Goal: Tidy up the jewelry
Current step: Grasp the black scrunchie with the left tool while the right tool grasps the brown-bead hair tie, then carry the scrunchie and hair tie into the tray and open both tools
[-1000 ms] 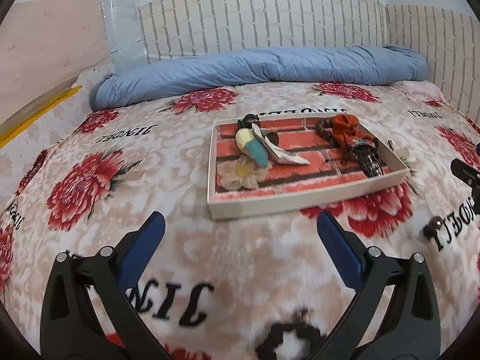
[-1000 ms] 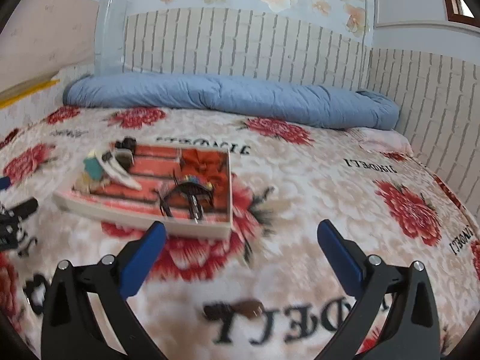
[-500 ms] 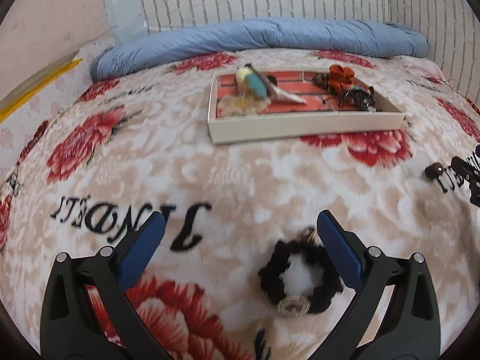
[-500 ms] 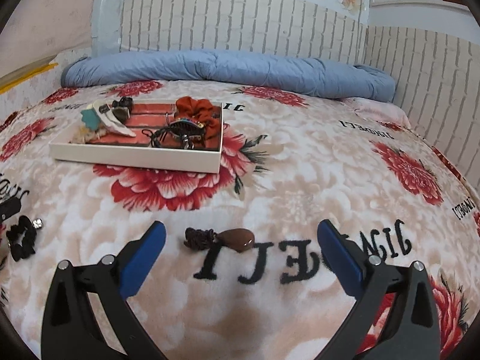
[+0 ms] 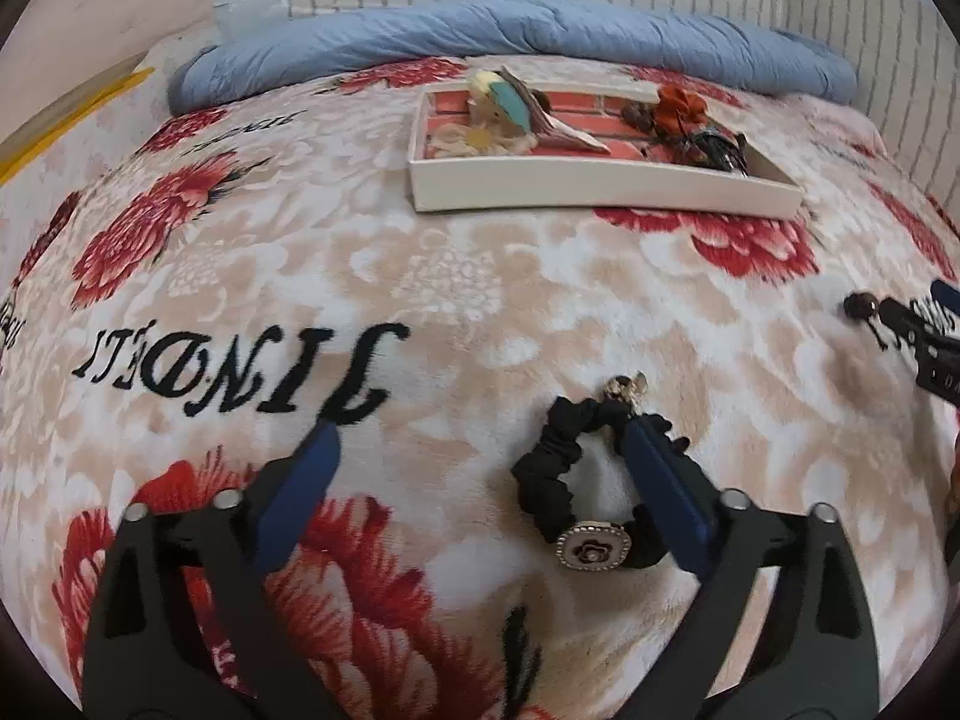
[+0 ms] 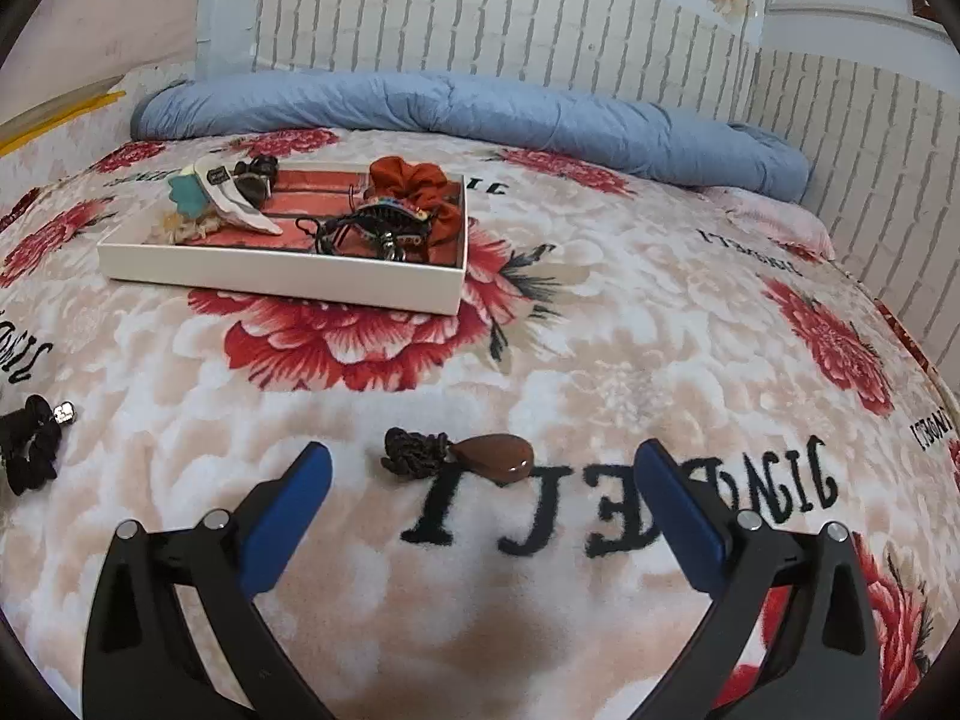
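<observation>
The blanket (image 5: pixel 480 276) carries the word "JINDELI" in black letters, printed many times. It stands upside down near the left gripper (image 5: pixel 477 438), and again near the right gripper (image 6: pixel 483 459). No other text is readable.

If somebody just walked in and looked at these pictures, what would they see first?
Probably the big red flowers all over the blanket on the bed. Next, the white tray further back, piled with bright hair things, like an orange scrunchie. Up close, a black scrunchie lies under the left gripper, and a shiny brown pendant lies before the right gripper; both have open jaws.
</observation>
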{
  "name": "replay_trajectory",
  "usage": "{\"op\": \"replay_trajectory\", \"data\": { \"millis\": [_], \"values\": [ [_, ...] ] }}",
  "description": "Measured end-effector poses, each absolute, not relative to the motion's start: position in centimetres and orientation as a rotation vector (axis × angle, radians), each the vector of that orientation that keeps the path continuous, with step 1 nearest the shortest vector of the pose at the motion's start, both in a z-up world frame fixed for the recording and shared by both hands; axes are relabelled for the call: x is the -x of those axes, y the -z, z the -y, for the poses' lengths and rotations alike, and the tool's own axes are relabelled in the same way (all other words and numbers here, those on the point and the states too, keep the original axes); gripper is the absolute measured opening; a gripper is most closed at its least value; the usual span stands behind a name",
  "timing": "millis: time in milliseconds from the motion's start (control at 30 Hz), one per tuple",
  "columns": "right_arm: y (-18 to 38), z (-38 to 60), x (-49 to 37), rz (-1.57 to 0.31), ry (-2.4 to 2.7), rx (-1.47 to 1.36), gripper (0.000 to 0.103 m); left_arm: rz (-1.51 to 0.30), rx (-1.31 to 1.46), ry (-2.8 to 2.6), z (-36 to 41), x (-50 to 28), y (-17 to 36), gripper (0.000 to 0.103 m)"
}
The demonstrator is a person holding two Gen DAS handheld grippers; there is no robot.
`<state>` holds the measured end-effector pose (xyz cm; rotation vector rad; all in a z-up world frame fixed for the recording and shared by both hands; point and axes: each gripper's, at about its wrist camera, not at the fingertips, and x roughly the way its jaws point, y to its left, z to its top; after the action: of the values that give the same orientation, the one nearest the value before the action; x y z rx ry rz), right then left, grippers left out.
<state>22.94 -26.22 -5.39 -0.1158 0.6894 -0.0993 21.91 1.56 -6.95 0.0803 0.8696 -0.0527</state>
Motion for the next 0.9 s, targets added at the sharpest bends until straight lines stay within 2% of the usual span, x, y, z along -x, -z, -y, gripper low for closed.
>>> {"op": "replay_trajectory", "data": {
  "millis": [100,167,233,400,467,567,600,633,733,900],
  "values": [
    [5.9,26.1,-23.5,-0.719,0.087,0.114,0.097,-0.9,-0.092,0.065,-1.2,-22.3,7.5,0.077],
    [6.2,26.1,-23.9,-0.743,0.077,0.111,0.091,-0.909,-0.088,0.069,-1.2,-22.4,7.7,0.076],
    [6.6,26.0,-24.4,-0.772,0.067,0.11,0.078,-0.91,-0.08,0.072,-1.3,-22.5,7.7,0.075],
    [7.4,25.7,-25.5,-0.817,0.049,0.108,0.058,-0.915,-0.087,0.078,-1.0,-22.8,7.7,0.069],
    [7.6,25.6,-25.8,-0.824,0.041,0.108,0.053,-0.916,-0.084,0.081,-1.0,-22.8,7.7,0.066],
    [7.6,25.3,-26.0,-0.825,0.033,0.121,0.042,-0.918,-0.078,0.098,-1.0,-22.9,7.7,0.057],
    [7.7,25.1,-26.1,-0.828,0.025,0.13,0.033,-0.917,-0.08,0.103,-0.9,-22.9,7.7,0.054],
    [7.7,24.9,-26.1,-0.831,0.022,0.137,0.024,-0.916,-0.081,0.112,-0.8,-22.9,7.7,0.045],
    [7.7,24.8,-26.1,-0.831,0.02,0.138,0.024,-0.914,-0.093,0.143,-0.2,-22.8,7.7,0.03],
    [7.5,25.1,-26.0,-0.819,0.015,0.12,0.023,-0.91,-0.102,0.154,0.0,-22.7,7.7,0.021]
  ]
}}
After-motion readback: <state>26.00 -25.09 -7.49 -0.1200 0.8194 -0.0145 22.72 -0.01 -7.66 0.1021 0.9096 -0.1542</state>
